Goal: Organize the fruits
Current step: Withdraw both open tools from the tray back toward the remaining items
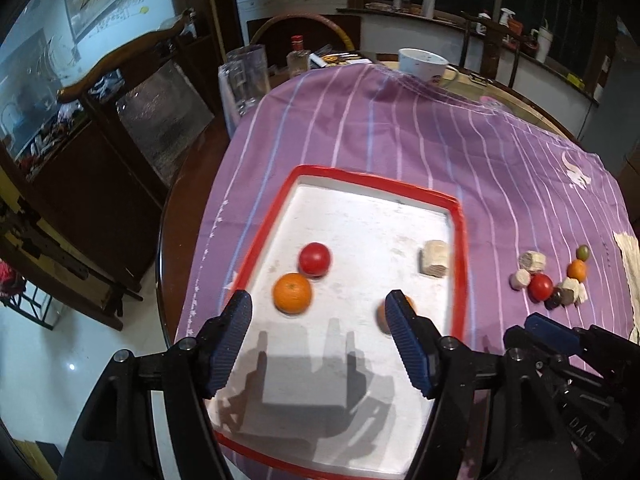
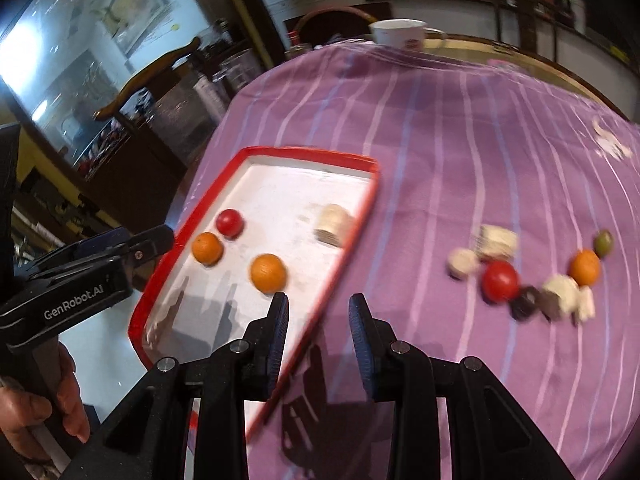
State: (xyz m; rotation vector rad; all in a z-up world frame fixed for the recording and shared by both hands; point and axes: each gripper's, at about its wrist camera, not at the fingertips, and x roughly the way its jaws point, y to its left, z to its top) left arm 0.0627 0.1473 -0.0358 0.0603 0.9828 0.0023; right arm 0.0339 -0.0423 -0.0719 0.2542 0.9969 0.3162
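Directly ahead of left tool (image 1: 320, 312): red-rimmed white tray (image 1: 460, 240), its near part under the fingers.
Tray contents: an orange (image 1: 292, 293) just past the left finger, touching a red tomato (image 1: 315, 259) beyond it; a second orange (image 2: 268, 273) half hidden behind the right finger in the left wrist view; a pale cut block (image 1: 434, 258) further out by the right-hand rim.
Left tool state: fingers stand fairly wide apart, nothing between them, nothing touched; it hangs above the tray and throws a shadow on the white floor.
Right tool (image 2: 319, 320): fingers set narrow with a small gap, nothing gripped; it sits over the tray's right rim, one finger above the tray and one above the cloth.
Hand: a person's hand (image 2: 48, 404) grips the left tool's handle, at the lower left of the right wrist view.
Loose fruit, to the right of both tools: a second tomato (image 2: 499, 280), a small orange (image 2: 586, 267), a green olive-like fruit (image 2: 603, 242), a dark round piece (image 2: 525, 302), and several pale chunks (image 2: 498, 242), bunched close together on the cloth.
Worktop: a round table under a purple striped cloth (image 1: 380, 128).
Far edge of worktop: white cup (image 1: 422, 65), clear pitcher (image 1: 245, 76), small bottle (image 1: 298, 56).
Room: dark wooden chair (image 1: 120, 92) to the left, a shelf of bottles at the back.
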